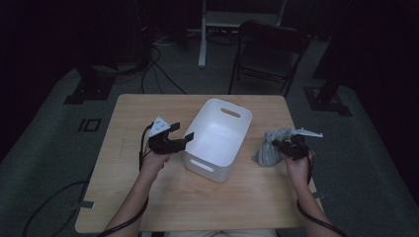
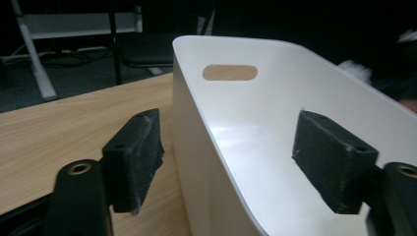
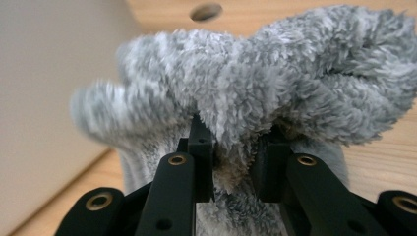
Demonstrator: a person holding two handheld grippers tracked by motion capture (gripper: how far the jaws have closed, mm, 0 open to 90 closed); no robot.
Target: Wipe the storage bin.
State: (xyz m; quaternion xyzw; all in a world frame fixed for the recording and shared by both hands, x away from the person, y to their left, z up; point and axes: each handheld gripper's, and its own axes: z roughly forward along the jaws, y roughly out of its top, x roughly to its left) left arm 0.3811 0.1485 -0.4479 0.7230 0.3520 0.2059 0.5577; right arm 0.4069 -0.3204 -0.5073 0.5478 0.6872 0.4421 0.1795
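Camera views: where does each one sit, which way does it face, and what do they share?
High view: above the person's side, looking forward and down on the table; forearms, both grippers.
Left gripper view: on the left gripper, open jaws straddling the white bin wall.
Right gripper view: on the right gripper, clamping the grey fleecy cloth.
Shared: the bin.

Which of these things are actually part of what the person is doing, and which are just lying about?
In use:
- grey fluffy cloth, pinched in the right gripper
- white bin, its near wall between the open jaws of the left gripper
- wooden table they rest on

Just about:
- folding chair behind the table
- cables on the floor
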